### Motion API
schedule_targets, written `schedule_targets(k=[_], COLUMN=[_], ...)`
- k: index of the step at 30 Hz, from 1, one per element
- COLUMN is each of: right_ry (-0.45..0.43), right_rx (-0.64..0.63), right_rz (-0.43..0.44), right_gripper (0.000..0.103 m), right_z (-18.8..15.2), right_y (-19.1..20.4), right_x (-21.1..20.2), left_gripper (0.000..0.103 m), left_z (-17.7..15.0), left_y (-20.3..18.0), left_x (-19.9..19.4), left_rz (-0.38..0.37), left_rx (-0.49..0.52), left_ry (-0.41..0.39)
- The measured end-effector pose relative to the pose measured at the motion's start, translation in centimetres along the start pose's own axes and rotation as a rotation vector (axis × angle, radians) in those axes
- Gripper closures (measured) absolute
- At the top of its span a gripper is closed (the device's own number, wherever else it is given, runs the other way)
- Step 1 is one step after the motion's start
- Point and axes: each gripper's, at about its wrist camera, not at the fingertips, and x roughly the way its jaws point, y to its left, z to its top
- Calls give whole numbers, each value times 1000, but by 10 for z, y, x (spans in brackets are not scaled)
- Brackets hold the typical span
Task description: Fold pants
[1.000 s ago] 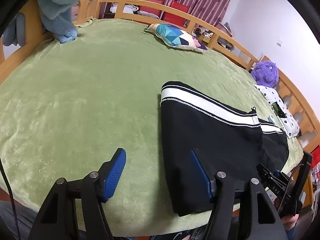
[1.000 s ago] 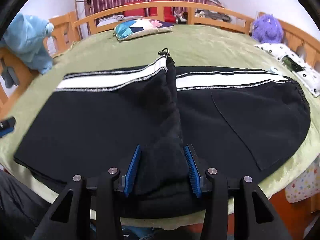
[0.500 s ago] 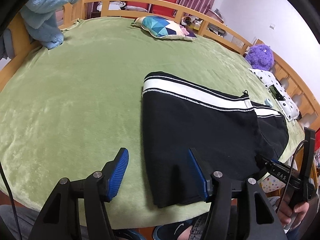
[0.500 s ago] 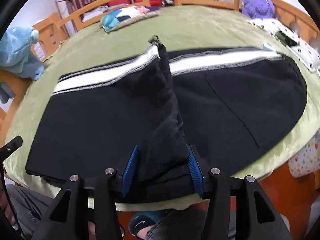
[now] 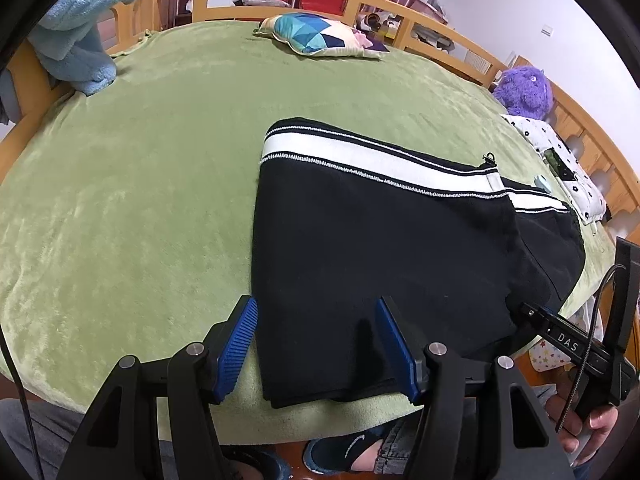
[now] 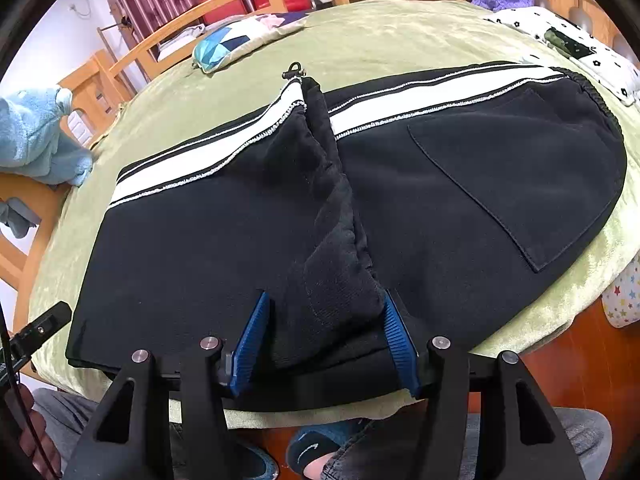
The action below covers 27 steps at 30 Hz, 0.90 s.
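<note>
Left wrist view shows the left gripper (image 5: 318, 344) low at the near edge of a bed covered by a green blanket (image 5: 132, 184), its two blue-padded fingers (image 5: 236, 346) spread wide and pointing forward across the bed. Black pants (image 5: 372, 248) with a white side stripe lie flat on the blanket, already folded over themselves; their near left corner sits in the gap between the spread fingers, with the left finger just outside the cloth's edge. At the right edge of this view a hand (image 5: 588, 428) grips the handle of the other tool. Right wrist view shows the right gripper (image 6: 326, 340) also level with the bed's near edge, fingers apart, with a raised ridge of the pants (image 6: 224, 240) bunched between the two blue pads; whether the pads press the cloth cannot be told. A patch pocket (image 6: 508, 176) faces up on the right half of the pants. Farther back lie a patterned pillow (image 5: 320, 36), a purple plush toy (image 5: 524, 90) and a light blue plush (image 5: 80, 32) on the wooden bed rail (image 5: 400, 8)
</note>
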Motion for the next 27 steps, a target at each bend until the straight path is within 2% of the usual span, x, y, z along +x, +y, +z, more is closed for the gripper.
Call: schedule_targets(k=[4,8,12,15,18,19,24,27], right_ry=[-3,-7,-68,-182,-244,-252,-253,-242], right_rx=[-9,-5,-47,-45,23,67,222,297], right_rz=[28,96,112,-11,-96,-115,-170,-163], right_gripper=[46,47,49,47,34,30,29,29], right_z=[0,2,7,13,26,32,58,67], right_y=[-4,-19,-39,-69,-111,-129,-197,-231], right_x=[-2,-10,-33,-60,-74,-75,-57,-35], left_gripper=[44,44,44,44,44,44,44,44], left_z=[0,1,5,14,24,29,46,56], left_y=[4,13,18,21,26,28,34,36], left_x=[0,1,5,15,25,30,44,56], left_rz=[10,2,-15,-5,-10,-15,-43,-52], left_rx=[-22,-54,-61,-46,-56,-60,-73,-77], left_ry=[-10,-11,-17,-9,1,6,4,12])
